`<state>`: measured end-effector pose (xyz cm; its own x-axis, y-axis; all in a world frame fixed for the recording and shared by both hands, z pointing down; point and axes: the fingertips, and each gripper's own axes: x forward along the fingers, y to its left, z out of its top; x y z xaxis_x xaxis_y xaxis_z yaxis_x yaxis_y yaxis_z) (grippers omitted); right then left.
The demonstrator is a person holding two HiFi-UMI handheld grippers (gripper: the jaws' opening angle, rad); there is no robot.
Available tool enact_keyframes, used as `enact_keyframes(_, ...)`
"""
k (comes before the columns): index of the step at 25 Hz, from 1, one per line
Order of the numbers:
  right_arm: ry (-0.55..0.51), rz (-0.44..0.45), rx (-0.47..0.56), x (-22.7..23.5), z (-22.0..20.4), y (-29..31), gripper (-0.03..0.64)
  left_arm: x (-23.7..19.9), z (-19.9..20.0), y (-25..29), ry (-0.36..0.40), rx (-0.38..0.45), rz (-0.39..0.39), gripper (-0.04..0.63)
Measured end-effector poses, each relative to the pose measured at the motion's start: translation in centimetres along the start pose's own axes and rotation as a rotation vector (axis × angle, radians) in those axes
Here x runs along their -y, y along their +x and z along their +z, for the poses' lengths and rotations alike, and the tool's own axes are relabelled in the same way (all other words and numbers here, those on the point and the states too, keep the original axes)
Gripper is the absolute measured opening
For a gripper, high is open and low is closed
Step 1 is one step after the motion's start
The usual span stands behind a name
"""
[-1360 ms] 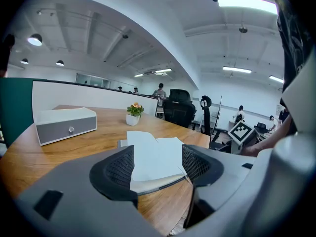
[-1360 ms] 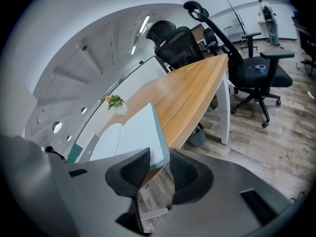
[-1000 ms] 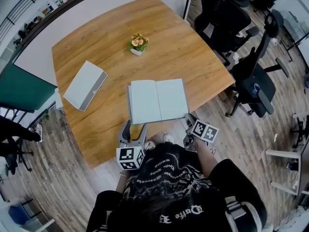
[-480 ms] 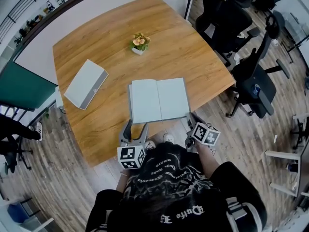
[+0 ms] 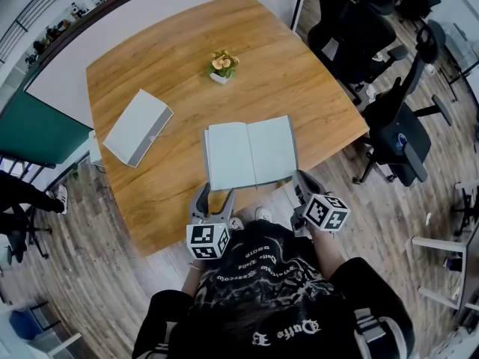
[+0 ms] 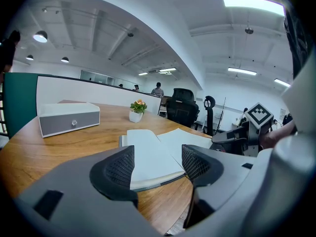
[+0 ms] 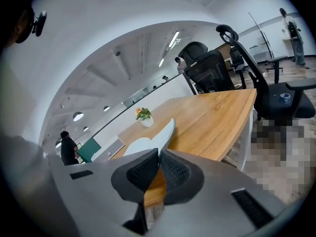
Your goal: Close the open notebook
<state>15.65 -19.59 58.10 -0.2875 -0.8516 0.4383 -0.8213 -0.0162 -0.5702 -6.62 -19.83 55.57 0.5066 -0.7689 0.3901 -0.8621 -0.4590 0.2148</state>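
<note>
While the pale green open notebook (image 5: 251, 154) lies spread near the front edge of the brown wooden worktop (image 5: 172, 66), its right half is tipped up off the wood. In the right gripper view, that half rises as a thin, curved pale sheet. Both facing pages are blank, with the spine running away from the person.

The right tongs (image 5: 300, 178) reach in at the notebook's near right corner, angled slightly downward. They have just been closing, and they now pinch the lifted edge with the dark ribbed pads almost meeting on it. The left tongs (image 5: 214, 194) hover just in front of the near left corner, also tilted a little down. They are released, with the pads standing well apart. The corner shows in the gap beyond them, and they do not touch it.

Well to the left on the worktop sits a grey rectangular box (image 5: 136, 128). A small potted plant (image 5: 222, 66) with orange flowers stands beyond the notebook. Black office chairs (image 5: 359, 28) crowd the worktop's right side.
</note>
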Motion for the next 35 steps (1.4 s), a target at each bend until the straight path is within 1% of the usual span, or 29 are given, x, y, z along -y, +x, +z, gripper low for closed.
enact_keyframes(3,-0.006,0.035,0.022,-1.4,0.6,0.1,0.028,-0.2,0.0,-0.2,-0.002,0.001,0.0,0.322)
enact_keyframes(10,-0.119,0.152,0.015,-5.0,1.4,0.2,0.028,-1.1,-0.4,-0.4,-0.021,-0.013,0.028,0.322)
enact_keyframes(15,-0.194,0.215,-0.005,-7.1,1.4,0.4,0.028,-1.5,-0.3,-0.7,-0.035,-0.011,0.044,0.322)
enact_keyframes(18,-0.236,0.241,-0.015,-8.3,1.2,0.6,0.028,-1.9,-0.5,-0.9,-0.043,-0.011,0.052,0.322)
enact_keyframes(23,-0.275,0.285,-0.023,-9.9,1.0,0.6,0.028,-2.0,-0.3,-1.0,-0.054,-0.001,0.058,0.322)
enact_keyframes(29,-0.377,0.336,-0.044,-12.4,0.1,0.7,0.028,-2.4,-0.3,-1.4,-0.068,0.008,0.066,0.322)
enact_keyframes(35,-0.429,0.379,-0.065,-14.1,-0.8,1.0,0.028,-2.9,-0.3,-1.8,-0.078,0.015,0.083,0.322)
